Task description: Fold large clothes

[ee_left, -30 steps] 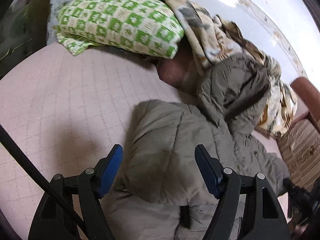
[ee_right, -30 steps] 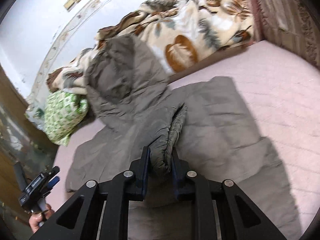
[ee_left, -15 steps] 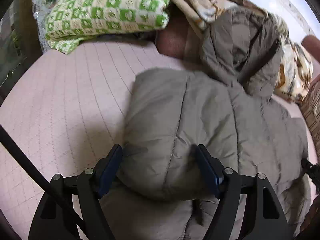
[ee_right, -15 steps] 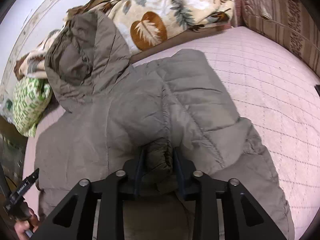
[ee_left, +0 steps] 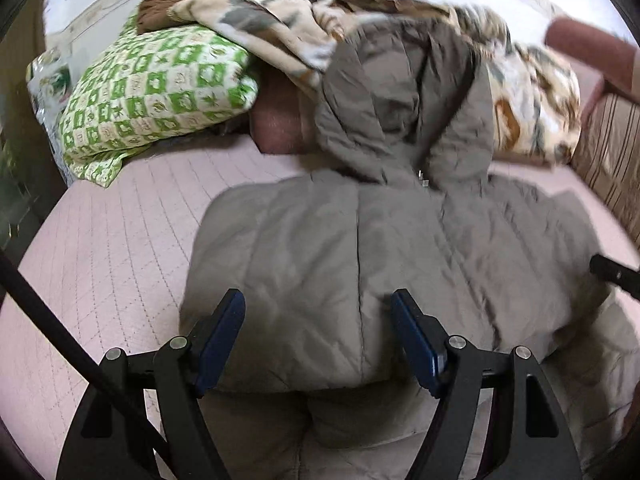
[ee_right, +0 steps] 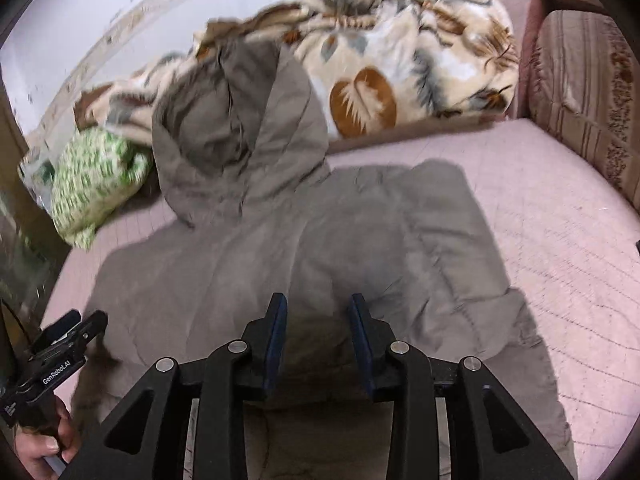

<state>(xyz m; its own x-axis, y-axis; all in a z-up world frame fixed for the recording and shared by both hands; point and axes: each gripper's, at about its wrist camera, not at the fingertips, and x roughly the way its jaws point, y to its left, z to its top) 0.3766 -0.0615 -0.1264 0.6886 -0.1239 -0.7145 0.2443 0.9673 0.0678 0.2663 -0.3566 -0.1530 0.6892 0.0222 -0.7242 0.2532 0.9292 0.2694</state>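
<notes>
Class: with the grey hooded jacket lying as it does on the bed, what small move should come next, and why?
Probably fold the hood down onto the jacket's body. Both sleeves already look folded in, both grippers, left and right, are open with nothing gripped, and the hood rests on the leaf-print blanket.

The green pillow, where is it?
The green pillow lies at the far left of the bed, under the leaf blanket, left of the jacket's hood.
</notes>
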